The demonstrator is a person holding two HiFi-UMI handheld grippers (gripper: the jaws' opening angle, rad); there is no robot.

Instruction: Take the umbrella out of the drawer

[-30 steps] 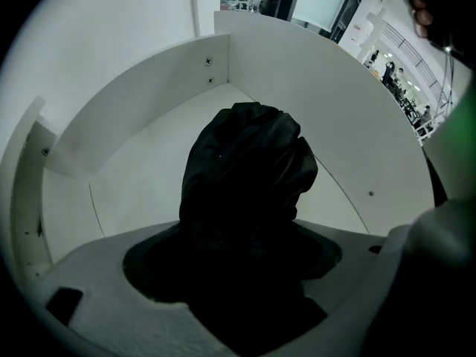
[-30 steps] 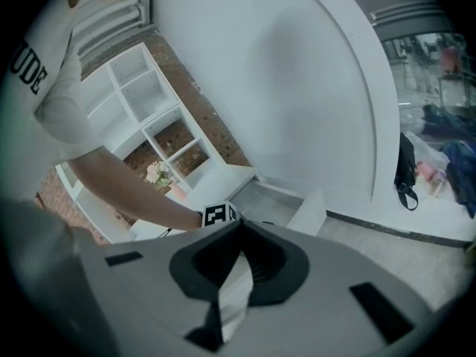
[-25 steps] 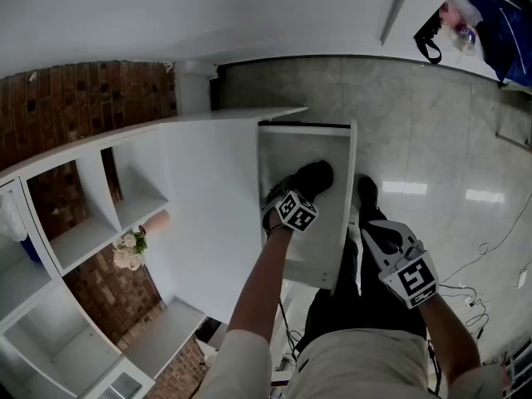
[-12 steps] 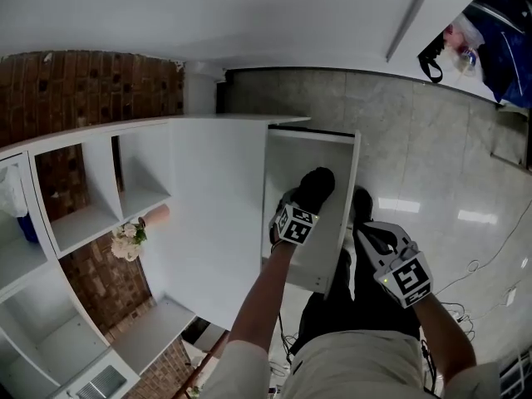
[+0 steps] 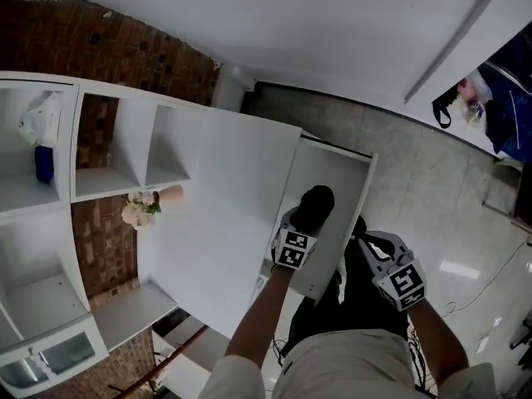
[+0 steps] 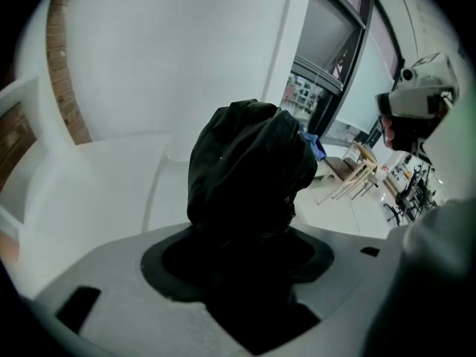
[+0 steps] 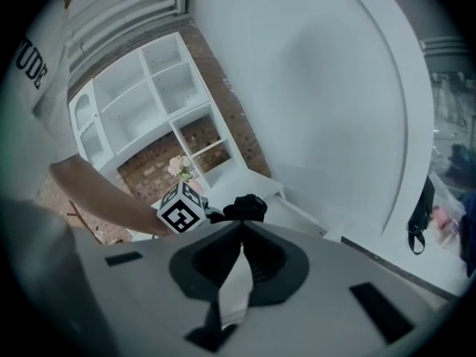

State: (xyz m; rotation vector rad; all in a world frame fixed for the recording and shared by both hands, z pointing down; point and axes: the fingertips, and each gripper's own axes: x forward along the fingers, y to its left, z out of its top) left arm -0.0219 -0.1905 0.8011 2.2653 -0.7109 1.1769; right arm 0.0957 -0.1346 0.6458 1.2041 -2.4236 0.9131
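The left gripper, jaws just closed in, clamps the black umbrella, which runs lengthwise straight ahead of it over the open drawer (the right gripper, shut and empty, is farther off).

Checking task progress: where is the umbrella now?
Head view, centre: the umbrella is held in the left gripper, whose jaws have just been closing on it, over the open drawer, right of the white cabinet.
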